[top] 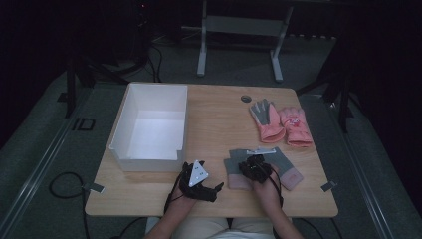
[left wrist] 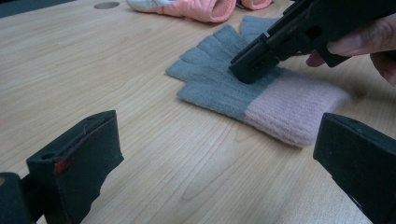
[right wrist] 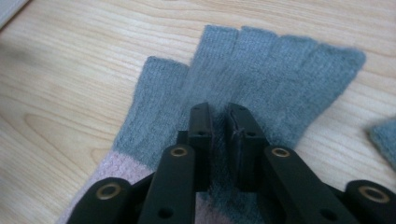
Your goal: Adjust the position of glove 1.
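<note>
Right gripper [right wrist: 218, 140] tips rest on grey fingerless glove [right wrist: 243, 88] near the table's [top: 219, 124] front edge, jaws narrowly parted, nothing pinched. Press into the knit, pinch one layer, then lift. Left gripper [left wrist: 215, 168] wide open, empty.

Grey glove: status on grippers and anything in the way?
Right gripper down on grey glove, jaws narrow, fabric between. Left gripper open, over bare table. Nothing in the way.

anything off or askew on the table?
Nothing stands out. Two grey knit fingerless gloves with pink cuffs lie flat, the right claw down on one. A pink glove pair sits tidy beyond; the white rectangular box stands square.
</note>
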A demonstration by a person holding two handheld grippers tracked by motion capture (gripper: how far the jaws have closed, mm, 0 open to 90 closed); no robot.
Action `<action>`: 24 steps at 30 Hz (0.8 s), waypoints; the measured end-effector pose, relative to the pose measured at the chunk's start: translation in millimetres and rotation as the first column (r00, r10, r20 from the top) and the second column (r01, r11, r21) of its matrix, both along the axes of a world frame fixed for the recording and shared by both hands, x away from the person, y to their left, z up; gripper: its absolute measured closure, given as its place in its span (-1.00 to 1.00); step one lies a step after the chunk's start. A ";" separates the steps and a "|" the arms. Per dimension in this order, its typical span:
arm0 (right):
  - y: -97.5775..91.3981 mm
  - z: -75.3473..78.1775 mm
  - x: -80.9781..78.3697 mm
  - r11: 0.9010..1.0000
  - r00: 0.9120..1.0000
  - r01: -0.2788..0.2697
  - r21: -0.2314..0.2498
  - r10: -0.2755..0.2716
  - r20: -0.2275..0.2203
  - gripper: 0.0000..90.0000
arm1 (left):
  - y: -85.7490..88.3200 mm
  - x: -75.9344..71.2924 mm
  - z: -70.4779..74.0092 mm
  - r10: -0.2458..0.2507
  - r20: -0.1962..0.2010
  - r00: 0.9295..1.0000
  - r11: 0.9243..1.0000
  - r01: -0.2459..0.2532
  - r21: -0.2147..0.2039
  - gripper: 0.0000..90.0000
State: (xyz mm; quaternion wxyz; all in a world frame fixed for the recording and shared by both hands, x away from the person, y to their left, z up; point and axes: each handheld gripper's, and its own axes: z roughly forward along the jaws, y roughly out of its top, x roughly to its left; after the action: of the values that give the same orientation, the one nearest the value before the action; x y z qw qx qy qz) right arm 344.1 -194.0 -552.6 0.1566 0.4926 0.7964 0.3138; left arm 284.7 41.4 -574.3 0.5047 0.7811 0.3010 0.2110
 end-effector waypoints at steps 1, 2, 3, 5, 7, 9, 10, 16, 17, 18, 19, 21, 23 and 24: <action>0.2 1.2 0.0 1.000 1.000 -0.008 -0.001 0.008 -0.001 0.62 | 0.2 -0.1 0.0 0.001 0.001 1.000 1.000 -0.001 -0.002 -0.99; -0.6 3.8 -0.1 1.000 1.000 -0.022 -0.007 0.022 0.004 0.52 | 0.2 -0.1 0.0 0.001 -0.001 1.000 1.000 -0.001 -0.003 -0.99; -1.7 7.0 -0.4 1.000 1.000 -0.030 -0.009 0.030 0.010 0.47 | 0.1 0.1 0.0 0.001 -0.003 1.000 1.000 -0.001 -0.002 -0.99; -8.2 19.0 -1.0 0.998 0.996 -0.069 -0.009 0.069 0.047 0.43 | -0.3 0.6 0.0 -0.001 -0.008 1.000 1.000 0.001 0.003 -0.99; -20.3 33.5 2.1 0.992 0.990 -0.122 -0.024 0.123 0.075 0.43 | -0.4 0.4 0.1 -0.004 -0.006 1.000 1.000 0.004 0.005 -0.99; -33.1 44.5 5.3 0.988 0.983 -0.145 -0.051 0.150 0.110 0.45 | -0.7 0.2 0.0 -0.002 -0.003 1.000 1.000 0.002 0.004 -0.99; -43.2 51.2 6.8 0.982 0.974 -0.178 -0.062 0.185 0.130 0.45 | -1.0 0.2 -0.1 -0.001 -0.004 1.000 1.000 0.001 0.003 -0.99; -100.1 64.3 9.3 0.972 0.965 -0.202 -0.122 0.219 0.147 0.48 | -0.5 0.0 0.0 -0.008 -0.002 1.000 1.000 0.008 0.003 -0.99; -109.2 64.1 9.2 0.973 0.966 -0.198 -0.116 0.213 0.143 0.48 | -0.4 0.1 0.0 -0.009 -0.002 1.000 1.000 0.009 0.001 -0.99; -117.8 63.1 9.4 0.974 0.968 -0.198 -0.109 0.212 0.132 0.48 | -0.1 -0.1 0.0 -0.009 0.001 1.000 1.000 0.009 -0.003 -0.99; -117.8 63.1 9.4 0.974 0.968 -0.198 -0.109 0.212 0.132 0.48 | -0.1 -0.1 0.0 -0.009 0.001 1.000 1.000 0.009 -0.003 -0.99; -131.3 58.3 9.2 0.974 0.972 -0.191 -0.122 0.205 0.117 0.48 | 0.4 0.0 0.0 -0.007 -0.002 1.000 1.000 0.007 -0.006 -0.99; -142.3 47.0 7.7 0.970 0.974 -0.196 -0.142 0.209 0.087 0.47 | -0.1 0.4 0.0 -0.009 -0.004 1.000 1.000 0.009 -0.003 -0.99; -144.0 42.5 7.4 0.969 0.974 -0.205 -0.135 0.216 0.074 0.46 | -0.1 0.0 -0.1 -0.009 0.001 1.000 1.000 0.009 -0.004 -0.99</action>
State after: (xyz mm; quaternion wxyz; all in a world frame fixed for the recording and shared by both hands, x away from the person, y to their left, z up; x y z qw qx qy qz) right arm 351.4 -338.0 -510.0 0.1883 0.3800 0.8549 0.2988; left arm 284.7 41.3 -574.3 0.5073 0.7815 0.2976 0.2083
